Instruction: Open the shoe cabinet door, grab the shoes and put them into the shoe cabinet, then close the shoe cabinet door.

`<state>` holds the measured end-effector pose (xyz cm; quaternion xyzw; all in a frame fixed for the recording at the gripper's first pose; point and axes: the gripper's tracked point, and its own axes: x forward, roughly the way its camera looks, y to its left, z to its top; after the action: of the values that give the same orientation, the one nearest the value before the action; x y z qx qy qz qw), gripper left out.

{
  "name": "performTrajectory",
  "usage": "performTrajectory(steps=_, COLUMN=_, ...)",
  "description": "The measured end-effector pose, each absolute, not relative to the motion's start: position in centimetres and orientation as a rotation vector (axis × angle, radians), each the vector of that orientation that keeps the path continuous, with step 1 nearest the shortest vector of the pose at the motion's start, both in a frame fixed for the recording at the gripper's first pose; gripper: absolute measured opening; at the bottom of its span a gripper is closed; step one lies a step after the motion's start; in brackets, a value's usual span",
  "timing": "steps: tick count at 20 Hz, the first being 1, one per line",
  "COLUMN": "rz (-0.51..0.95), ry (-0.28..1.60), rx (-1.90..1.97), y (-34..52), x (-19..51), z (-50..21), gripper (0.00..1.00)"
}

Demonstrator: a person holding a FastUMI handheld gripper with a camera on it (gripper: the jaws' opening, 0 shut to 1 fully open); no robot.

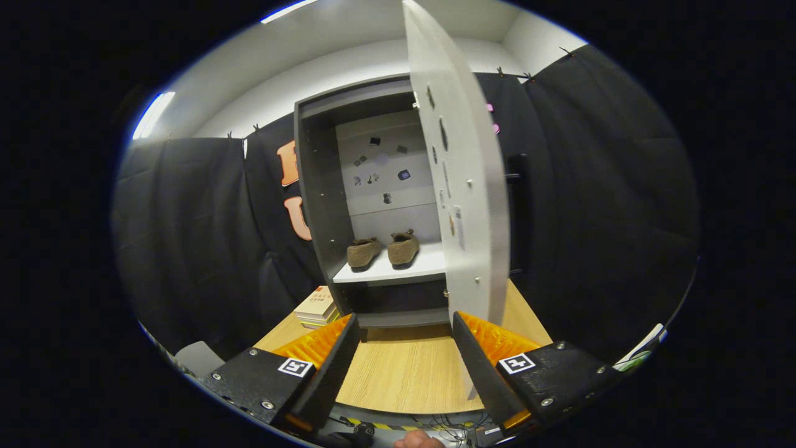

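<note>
The gripper (pixel 404 323) sits at the bottom of the frame with its two fingers (pixel 336 354) spread wide apart. Nothing is held between them. Bare wooden table (pixel 398 373) shows in the gap.

The shoe cabinet (pixel 323 205) stands in the middle of the frame, beyond the fingers, at the far end of the table. It is dark grey on the outside and has a pale back wall inside with some small dark marks on it.

The cabinet door (pixel 466 186) is open. It is a tall pale board that swings out toward the camera, just right of the middle. Its bottom corner hangs close above the right finger. I cannot tell if it touches the finger.

Two brown shoes (pixel 382 251) sit side by side on the white shelf (pixel 398 272) inside the cabinet, a little below the middle of the frame. Their heels point out toward the camera. The shoes are near each other but not touching.

A small stack of books (pixel 318 308) lies on the table just left of the cabinet's bottom, above the left finger.

Black cloth (pixel 609 205) hangs on both sides of the cabinet.

A bit of a person's hand (pixel 418 440) peeks in at the very bottom of the frame, below the fingers.
</note>
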<state>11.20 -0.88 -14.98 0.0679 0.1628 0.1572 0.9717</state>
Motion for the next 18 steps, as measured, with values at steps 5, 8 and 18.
performTrajectory(steps=5, rz=0.258, ry=0.267, rx=0.161, y=-6.6, x=12.4, z=-14.7, gripper=0.93)
performTrajectory(steps=8, rz=0.245, ry=0.226, rx=0.168, y=-9.0, x=12.8, z=-14.1, gripper=0.95)
performTrajectory(steps=18, rz=0.142, ry=0.160, rx=0.250, y=-12.4, x=16.2, z=-12.8, gripper=0.95)
